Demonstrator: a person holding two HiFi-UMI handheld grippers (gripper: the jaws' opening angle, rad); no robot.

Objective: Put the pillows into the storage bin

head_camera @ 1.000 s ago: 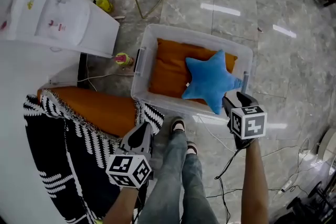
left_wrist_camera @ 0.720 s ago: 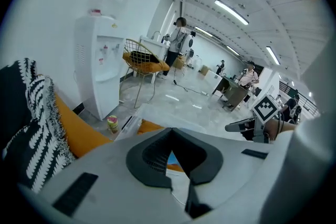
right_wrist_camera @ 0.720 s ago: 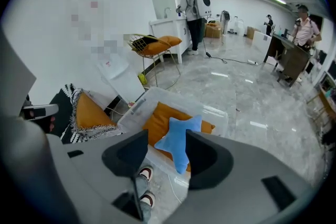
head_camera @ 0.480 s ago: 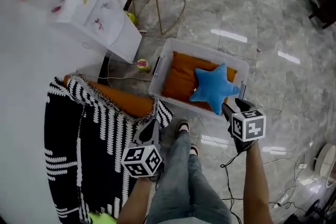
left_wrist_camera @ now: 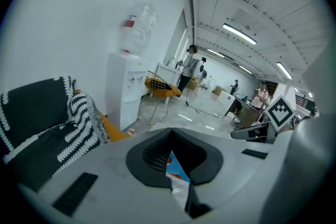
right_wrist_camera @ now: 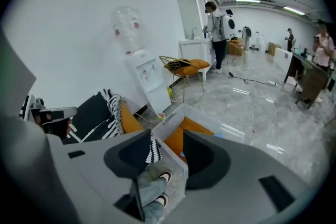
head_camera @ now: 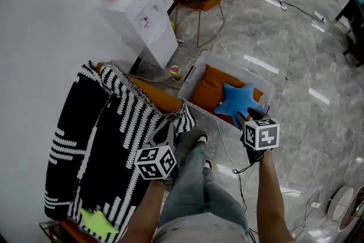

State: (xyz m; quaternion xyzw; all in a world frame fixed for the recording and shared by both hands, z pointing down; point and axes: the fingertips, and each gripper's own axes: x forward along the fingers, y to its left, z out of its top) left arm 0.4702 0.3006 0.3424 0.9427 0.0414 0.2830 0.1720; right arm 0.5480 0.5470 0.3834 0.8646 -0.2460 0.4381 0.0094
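**Two pillows lie in the clear bin**

The clear plastic storage bin [head_camera: 192,83] stands upright with no lid on. An orange rectangular pillow [head_camera: 209,83] lies flat inside and covers most of the bottom. A blue star-shaped pillow [head_camera: 239,101] rests on top of it, toward the bin's right end.

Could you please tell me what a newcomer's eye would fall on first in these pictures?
A bright blue star-shaped pillow lies on a large orange cushion inside the clear plastic storage bin on the grey marble floor, just ahead of the person's feet. Left of it, a black-and-white striped knitted throw covers an orange seat against the white wall.
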